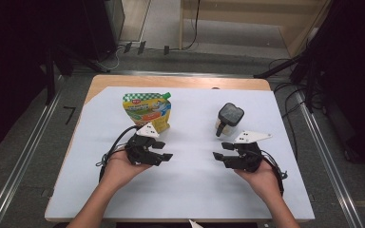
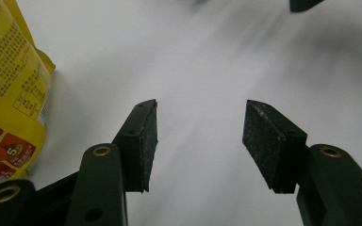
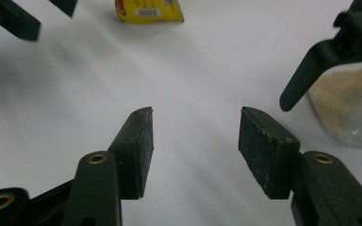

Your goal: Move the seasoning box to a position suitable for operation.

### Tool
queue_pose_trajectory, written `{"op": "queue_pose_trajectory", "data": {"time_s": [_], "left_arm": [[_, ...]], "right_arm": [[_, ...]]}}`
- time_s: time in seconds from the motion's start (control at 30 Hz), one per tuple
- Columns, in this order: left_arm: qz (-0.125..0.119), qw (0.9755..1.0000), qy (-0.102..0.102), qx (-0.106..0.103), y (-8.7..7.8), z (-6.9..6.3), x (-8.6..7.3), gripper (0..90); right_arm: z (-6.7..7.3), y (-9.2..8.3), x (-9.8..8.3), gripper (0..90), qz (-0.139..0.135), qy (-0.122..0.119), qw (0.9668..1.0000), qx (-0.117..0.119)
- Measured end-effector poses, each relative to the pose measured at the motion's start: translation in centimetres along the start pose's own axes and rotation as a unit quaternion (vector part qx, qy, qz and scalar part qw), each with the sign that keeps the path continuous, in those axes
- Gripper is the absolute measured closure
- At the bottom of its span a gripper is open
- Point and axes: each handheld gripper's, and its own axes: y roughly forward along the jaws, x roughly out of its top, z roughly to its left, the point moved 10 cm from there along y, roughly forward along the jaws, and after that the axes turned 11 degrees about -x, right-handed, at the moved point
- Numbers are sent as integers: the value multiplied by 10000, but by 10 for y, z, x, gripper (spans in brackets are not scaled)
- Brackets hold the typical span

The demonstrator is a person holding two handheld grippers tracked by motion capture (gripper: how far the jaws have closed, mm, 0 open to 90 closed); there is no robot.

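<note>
On the white sheet (image 1: pixel 190 190) covering the table, two grippers are held facing each other near the middle of the high view. The left gripper (image 1: pixel 164 151) is seen left of centre, its jaws parted with nothing between them; in the left gripper view only bare white surface is seen between the two black pads (image 2: pixel 143 143). Just above it, in the upper left of the sheet, a yellow and green spouted pouch (image 1: pixel 147 110) is stood upright, near the gripper but not touched. The right gripper (image 1: pixel 221 151) is seen right of centre, likewise half open and empty. Above it, a clear jar with a black clasp lid (image 1: pixel 229 118), part filled with pale grains, is stood apart from the jaws.
</note>
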Motion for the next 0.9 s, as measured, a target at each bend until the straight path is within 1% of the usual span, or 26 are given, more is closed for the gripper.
{"op": "queue_pose_trajectory", "data": {"time_s": [0.07,0.1,0.13,0.33,0.4,0.47,0.53,0.67,0.77,0.83,0.9], "left_arm": [[6,10000,-5,-1,-1,1,-2,455],[34,10000,27,25,-1,2,-3,454],[61,10000,67,31,-1,3,-4,454],[-83,10000,23,-45,-2,4,-1,455],[-71,9999,83,-21,-3,3,0,456],[-63,9999,81,-16,-3,3,-1,455],[-50,10000,66,-34,-2,3,-1,455],[-19,9999,86,-76,-1,3,-1,455],[-5,9999,73,-112,2,3,-1,454],[19,9999,71,-141,3,2,-2,454],[39,9998,115,-135,3,3,-3,453]], "right_arm": [[2,2,-1,463,52,-82,10000,15],[2,2,-1,460,47,-99,9999,1],[2,2,0,455,26,-83,10000,-2],[1,2,0,416,29,-16,10000,12],[1,1,2,403,-9,26,10000,49],[1,1,3,394,-40,53,10000,69],[2,0,3,428,-24,63,9999,127],[4,-2,3,432,-38,-3,9998,171],[3,-2,4,415,-50,-19,9999,139],[2,-2,6,399,-79,12,9999,111],[2,-2,8,387,-133,70,9998,117]]}}
